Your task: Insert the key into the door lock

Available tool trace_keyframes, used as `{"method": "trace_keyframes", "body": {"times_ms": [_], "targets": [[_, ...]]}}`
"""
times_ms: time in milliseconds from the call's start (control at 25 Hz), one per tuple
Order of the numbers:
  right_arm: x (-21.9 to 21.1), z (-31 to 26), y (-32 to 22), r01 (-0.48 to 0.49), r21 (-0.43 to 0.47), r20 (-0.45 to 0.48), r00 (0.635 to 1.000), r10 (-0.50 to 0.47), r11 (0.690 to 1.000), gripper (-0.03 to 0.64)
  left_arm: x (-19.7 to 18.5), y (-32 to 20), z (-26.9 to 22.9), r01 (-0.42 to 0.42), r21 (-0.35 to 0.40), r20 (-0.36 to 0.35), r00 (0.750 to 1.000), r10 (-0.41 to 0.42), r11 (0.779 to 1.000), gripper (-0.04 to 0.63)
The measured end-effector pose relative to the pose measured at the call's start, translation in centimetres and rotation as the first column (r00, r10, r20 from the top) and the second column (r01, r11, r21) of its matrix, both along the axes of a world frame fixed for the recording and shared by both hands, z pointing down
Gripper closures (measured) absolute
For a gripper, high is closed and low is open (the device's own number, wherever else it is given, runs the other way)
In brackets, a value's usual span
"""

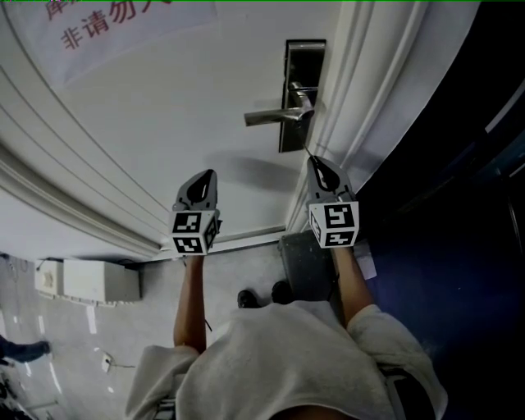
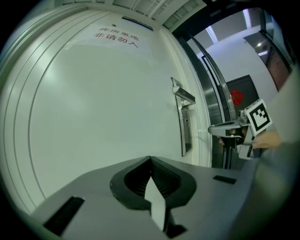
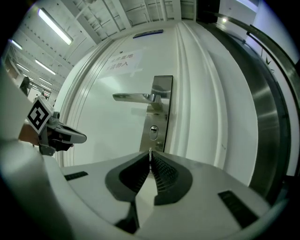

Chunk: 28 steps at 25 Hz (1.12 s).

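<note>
A steel lock plate [image 1: 301, 94] with a lever handle [image 1: 277, 116] sits on the white door [image 1: 164, 123]. My right gripper [image 1: 314, 162] points at the plate's lower end, shut on a thin key [image 1: 307, 151] whose tip just shows past the jaws. In the right gripper view the key [image 3: 150, 151] sits just below the keyhole [image 3: 153, 132], a short way off the lock plate [image 3: 158, 108]. My left gripper [image 1: 208, 175] is shut and empty, held left of the lock and facing bare door. The left gripper [image 2: 150, 158] sees the plate [image 2: 186, 129] edge-on.
A paper notice with red characters [image 1: 115, 20] hangs on the door's upper part. White door-frame mouldings [image 1: 369, 90] run right of the lock, with dark space beyond. A grey box [image 1: 86, 280] stands on the floor at the left. The person's shoes [image 1: 262, 295] are below.
</note>
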State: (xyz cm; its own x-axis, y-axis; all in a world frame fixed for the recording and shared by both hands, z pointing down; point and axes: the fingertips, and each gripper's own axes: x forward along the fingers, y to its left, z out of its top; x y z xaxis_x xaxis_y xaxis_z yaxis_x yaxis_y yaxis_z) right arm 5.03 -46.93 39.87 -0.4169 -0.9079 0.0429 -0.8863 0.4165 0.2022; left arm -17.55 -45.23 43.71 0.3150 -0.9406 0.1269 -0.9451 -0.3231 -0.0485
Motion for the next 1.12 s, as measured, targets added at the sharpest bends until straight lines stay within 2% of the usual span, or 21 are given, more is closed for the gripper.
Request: {"method": "trace_keyframes", "body": {"times_ms": [520,680,920,1040,1120], "targets": [[-0.1,-3.8,-1.3,-0.021,0.090,-0.056,0.998,0.026,0.996,0.588,-0.4,-0.6,-1.3,-0.005,0.032,-0.004,1.000,0.006,0.999,0.578],[-0.4,-4.2,-1.5,-0.024,0.116,-0.099,0.994,0.036,0.993,0.588,-0.7,-0.9,-1.4,-0.002,0.034,-0.007,1.000,0.002,0.999,0.578],[-0.9,-4.5,-1.5,-0.020,0.191,-0.244,0.967,0.067,0.981,0.588,-0.9,-1.3,-1.4,-0.002,0.038,-0.010,1.000,0.002,0.999,0.578],[-1.2,-4.6,-1.4,-0.008,0.239,-0.350,0.932,0.094,0.971,0.588,-0.8,-1.6,-1.5,-0.006,0.041,-0.012,1.000,0.007,0.999,0.578],[-1.5,-4.5,-1.4,0.010,0.267,-0.439,0.892,0.112,0.964,0.588,-0.8,-1.7,-1.5,-0.010,0.041,-0.014,1.000,0.011,0.999,0.578]]}}
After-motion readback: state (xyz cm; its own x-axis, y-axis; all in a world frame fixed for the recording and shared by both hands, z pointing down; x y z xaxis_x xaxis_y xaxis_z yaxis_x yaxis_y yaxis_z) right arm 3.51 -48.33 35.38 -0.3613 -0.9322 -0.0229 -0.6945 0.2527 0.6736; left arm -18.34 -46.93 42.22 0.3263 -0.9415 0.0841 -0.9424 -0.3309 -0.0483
